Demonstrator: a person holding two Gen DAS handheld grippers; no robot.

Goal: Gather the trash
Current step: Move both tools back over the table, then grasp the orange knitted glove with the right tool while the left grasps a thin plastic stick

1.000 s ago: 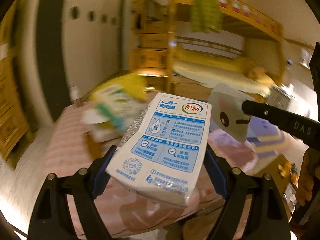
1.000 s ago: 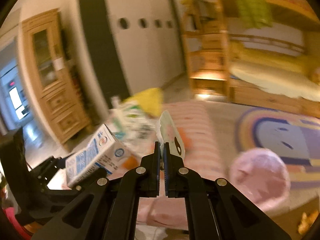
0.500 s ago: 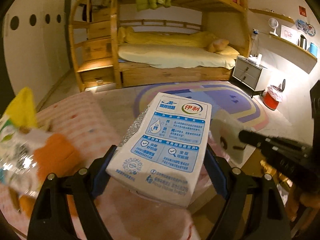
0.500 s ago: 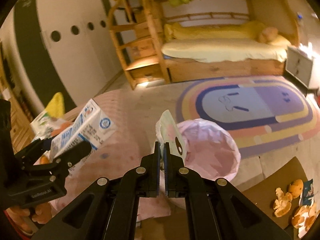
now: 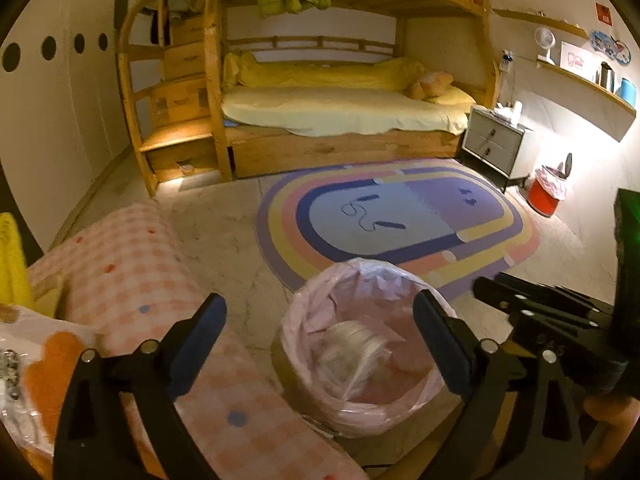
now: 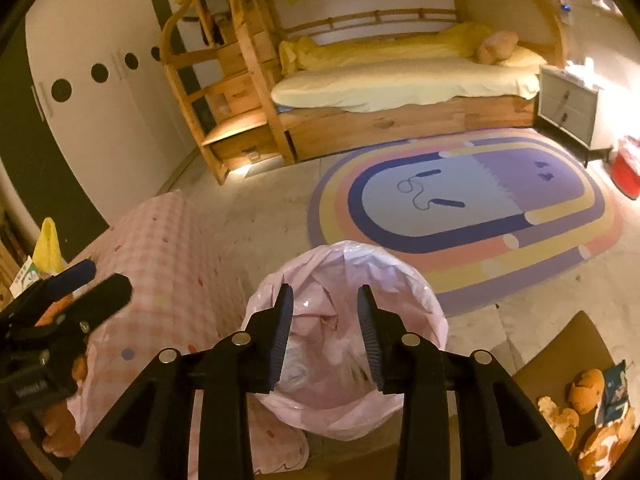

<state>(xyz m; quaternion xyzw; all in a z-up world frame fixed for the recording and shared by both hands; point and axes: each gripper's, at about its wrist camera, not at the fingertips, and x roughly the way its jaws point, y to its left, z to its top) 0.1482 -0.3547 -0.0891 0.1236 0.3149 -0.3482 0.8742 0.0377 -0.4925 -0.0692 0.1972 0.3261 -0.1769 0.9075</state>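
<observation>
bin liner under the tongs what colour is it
Pale pink bin liner, translucent; clearest in the right wrist view.

- The left gripper (image 5: 320,316) hung wide apart and empty over a pink-lined bin (image 5: 316,292).
- Crumpled trash (image 5: 352,344) lay inside.
- The right gripper (image 5: 486,288) reached in beside it.

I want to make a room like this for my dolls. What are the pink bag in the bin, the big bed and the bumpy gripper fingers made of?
The pink bag looks like thin, shiny plastic: it crinkles and you can half see through it. The bed looks like varnished wood, golden with grain and knots. The gripper fingers look like matte black ribbed plastic or rubber; I cannot tell which.
</observation>
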